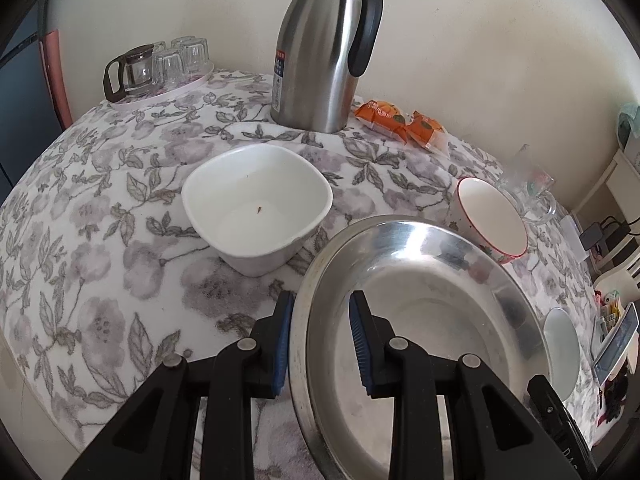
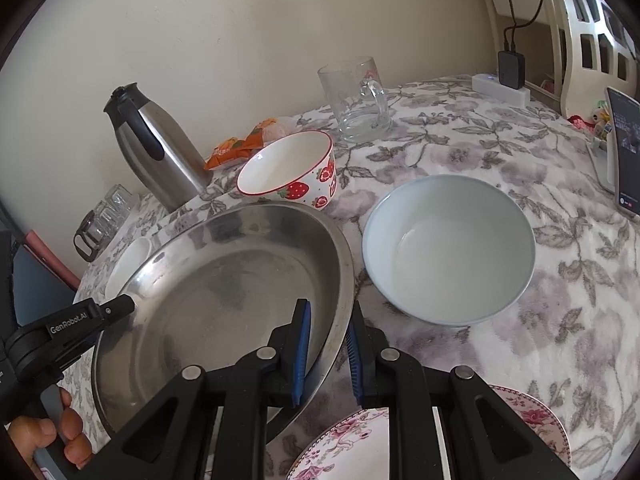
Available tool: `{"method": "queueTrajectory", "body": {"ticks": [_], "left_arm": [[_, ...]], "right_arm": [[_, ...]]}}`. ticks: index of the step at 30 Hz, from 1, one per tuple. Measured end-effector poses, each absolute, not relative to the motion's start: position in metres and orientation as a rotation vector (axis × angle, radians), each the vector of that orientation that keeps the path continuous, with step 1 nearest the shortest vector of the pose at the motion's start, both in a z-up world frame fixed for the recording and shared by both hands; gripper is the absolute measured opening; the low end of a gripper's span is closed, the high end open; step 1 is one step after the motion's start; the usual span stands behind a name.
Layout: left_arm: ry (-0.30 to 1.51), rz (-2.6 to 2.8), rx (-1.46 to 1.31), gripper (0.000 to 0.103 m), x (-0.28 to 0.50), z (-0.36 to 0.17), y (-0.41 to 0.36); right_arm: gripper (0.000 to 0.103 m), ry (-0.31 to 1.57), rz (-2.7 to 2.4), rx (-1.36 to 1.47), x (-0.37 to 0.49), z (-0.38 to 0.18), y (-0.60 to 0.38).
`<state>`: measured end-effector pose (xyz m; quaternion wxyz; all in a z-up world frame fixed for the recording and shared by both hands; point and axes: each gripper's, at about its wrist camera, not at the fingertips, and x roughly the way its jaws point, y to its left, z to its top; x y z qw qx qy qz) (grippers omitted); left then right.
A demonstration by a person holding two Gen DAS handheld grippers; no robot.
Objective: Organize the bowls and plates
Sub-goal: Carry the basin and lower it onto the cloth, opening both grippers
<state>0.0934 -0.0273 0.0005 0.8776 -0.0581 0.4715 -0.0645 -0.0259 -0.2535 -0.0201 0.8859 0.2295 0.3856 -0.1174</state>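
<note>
The left gripper (image 1: pixel 320 344) and the right gripper (image 2: pixel 329 354) each sit with the rim of the metal pan (image 2: pixel 224 288) between their parted fingers, on opposite sides; I cannot tell if they squeeze it yet. The pan rests on the flowery table (image 2: pixel 520 340). It looks hard, shiny and slippery, so the rim is the best place to hold. Close by are the blue bowl (image 2: pixel 450 248), strawberry bowl (image 2: pixel 292 170), square bowl (image 1: pixel 256 204) and flowered plate (image 2: pixel 332 448). They could get bumped.
</note>
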Motion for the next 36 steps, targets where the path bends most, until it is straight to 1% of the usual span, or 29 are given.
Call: {"method": "queueTrajectory", "body": {"ticks": [20,36], "left_arm": [[1.070,-0.104,-0.126,0.030,0.100,-0.028,-0.018],[1.085,-0.093,-0.107,0.030,0.101,-0.034,-0.016]], "right_arm": [[0.019,0.861,-0.233,0.427,-0.019,-0.035,-0.246],[0.018,0.873,-0.238,0.426,-0.019,-0.037,-0.247]]}}
